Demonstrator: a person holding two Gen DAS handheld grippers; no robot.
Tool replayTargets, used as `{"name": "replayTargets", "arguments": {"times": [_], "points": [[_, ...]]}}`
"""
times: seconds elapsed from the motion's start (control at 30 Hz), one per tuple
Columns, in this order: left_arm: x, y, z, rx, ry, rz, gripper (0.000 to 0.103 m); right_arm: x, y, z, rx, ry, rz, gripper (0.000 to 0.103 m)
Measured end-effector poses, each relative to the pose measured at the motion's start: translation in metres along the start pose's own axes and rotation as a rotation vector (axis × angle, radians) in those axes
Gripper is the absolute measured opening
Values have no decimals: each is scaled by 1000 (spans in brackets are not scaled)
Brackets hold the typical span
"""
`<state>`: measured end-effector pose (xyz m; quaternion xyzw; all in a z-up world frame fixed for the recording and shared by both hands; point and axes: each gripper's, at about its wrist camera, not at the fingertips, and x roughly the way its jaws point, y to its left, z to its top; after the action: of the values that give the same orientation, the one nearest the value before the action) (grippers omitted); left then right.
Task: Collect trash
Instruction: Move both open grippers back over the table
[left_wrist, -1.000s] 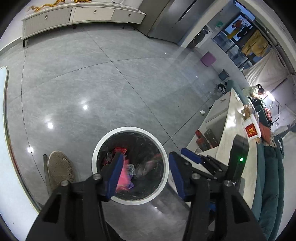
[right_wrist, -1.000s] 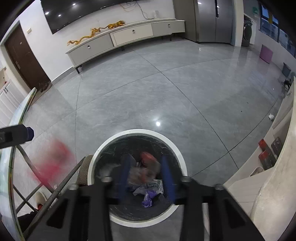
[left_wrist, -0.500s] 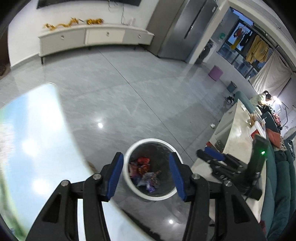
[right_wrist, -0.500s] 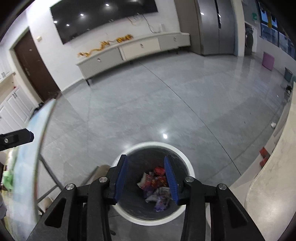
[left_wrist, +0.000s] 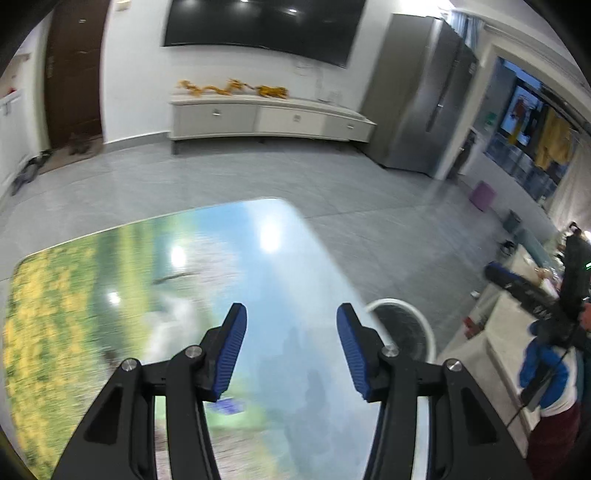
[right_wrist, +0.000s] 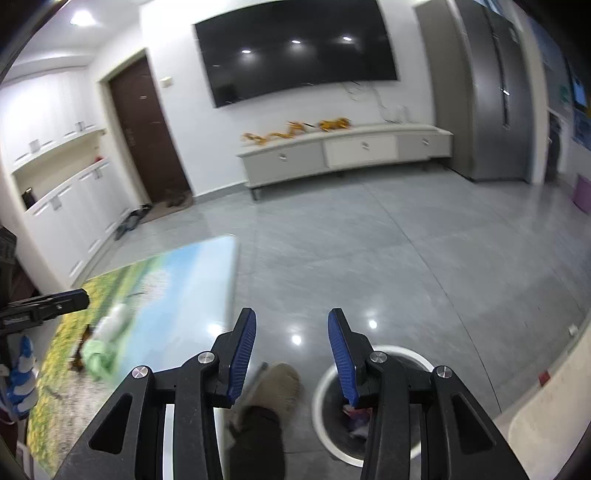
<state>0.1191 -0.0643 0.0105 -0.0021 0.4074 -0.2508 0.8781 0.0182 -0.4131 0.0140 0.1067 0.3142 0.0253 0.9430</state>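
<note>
My left gripper (left_wrist: 291, 347) is open and empty above a table (left_wrist: 122, 280) printed with a meadow picture. The white-rimmed trash bin (left_wrist: 402, 332) stands on the floor to its right, by the table edge. My right gripper (right_wrist: 291, 354) is open and empty above the floor. The bin (right_wrist: 328, 384) lies below its right finger, with wrappers (right_wrist: 356, 415) inside. On the table in the right wrist view lie a crumpled green piece (right_wrist: 96, 356) and a white piece (right_wrist: 112, 320). The left gripper's tip (right_wrist: 62, 300) shows at the far left.
A slipper (right_wrist: 273, 384) lies on the grey floor between table and bin. A pale counter (left_wrist: 491, 350) stands to the right of the bin. A TV cabinet (right_wrist: 343, 151) and a fridge (right_wrist: 491, 92) line the far wall. The right gripper (left_wrist: 517, 284) shows in the left wrist view.
Both grippers have lifted away from the bin and tilted up. The left one has swung left over the table; the right one now faces the room with the bin low in view.
</note>
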Motion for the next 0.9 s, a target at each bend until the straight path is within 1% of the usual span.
{"name": "replayTargets", "arguments": {"times": [0.1, 0.23, 0.27, 0.37, 0.5, 0.63, 0.77, 0.9], "points": [[-12, 37, -7, -32, 5, 59, 48, 3, 29, 10, -47, -2, 39, 38], [-13, 69, -11, -34, 35, 109, 48, 19, 62, 17, -88, 14, 93, 38], [-10, 73, -13, -31, 46, 114, 48, 27, 71, 19, -97, 23, 110, 38], [0, 86, -19, -15, 93, 118, 48, 48, 97, 19, -124, 56, 154, 38], [23, 94, -27, 21, 157, 119, 44, 82, 127, 13, -154, 119, 211, 38], [47, 103, -31, 38, 214, 115, 40, 116, 155, 2, -180, 187, 265, 38], [65, 113, -31, 35, 248, 90, 39, 153, 179, -7, -196, 255, 322, 38], [79, 118, -30, 50, 278, 71, 39, 184, 199, -11, -193, 304, 376, 38]]}}
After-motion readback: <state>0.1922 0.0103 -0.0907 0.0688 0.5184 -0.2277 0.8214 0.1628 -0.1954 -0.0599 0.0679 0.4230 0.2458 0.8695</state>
